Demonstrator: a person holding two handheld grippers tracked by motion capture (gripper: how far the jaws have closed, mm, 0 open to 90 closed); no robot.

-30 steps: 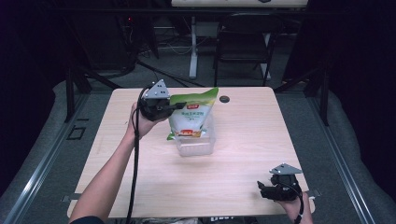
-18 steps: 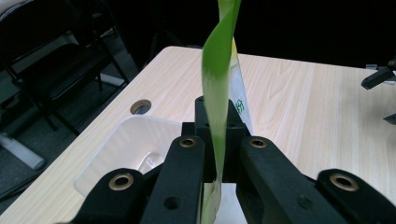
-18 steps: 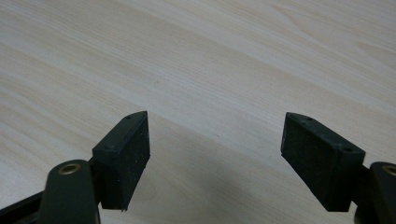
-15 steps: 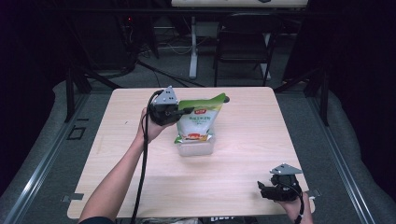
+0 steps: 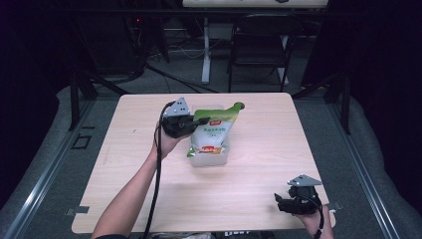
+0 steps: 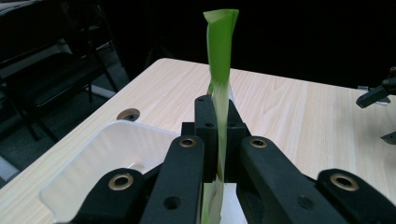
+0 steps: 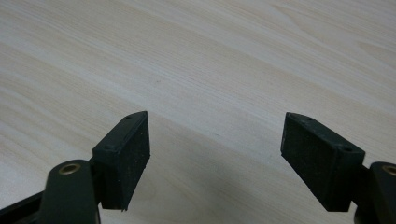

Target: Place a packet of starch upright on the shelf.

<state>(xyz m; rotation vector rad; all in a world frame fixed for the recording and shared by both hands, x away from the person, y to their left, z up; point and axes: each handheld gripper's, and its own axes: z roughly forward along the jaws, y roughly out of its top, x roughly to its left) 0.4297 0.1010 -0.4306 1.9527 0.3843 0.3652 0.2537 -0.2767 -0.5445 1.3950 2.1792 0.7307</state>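
Half of the green-and-white snack bag (image 5: 211, 134) sits hidden inside a clear plastic tub (image 5: 209, 157) at the frame's centre; its red logo and print are too small to read. Left gripper (image 5: 191, 123) pinches the bag's upper left edge tight. Right gripper (image 5: 278, 201), lower right, gapes released over the bare wooden table (image 5: 259, 124).

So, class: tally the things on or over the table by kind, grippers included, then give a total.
Green-and-white pouches: 1, the pouch
Clear plastic tubs: 1, the tub
Grippers: 2, the left gripper and the right gripper
Total: 4
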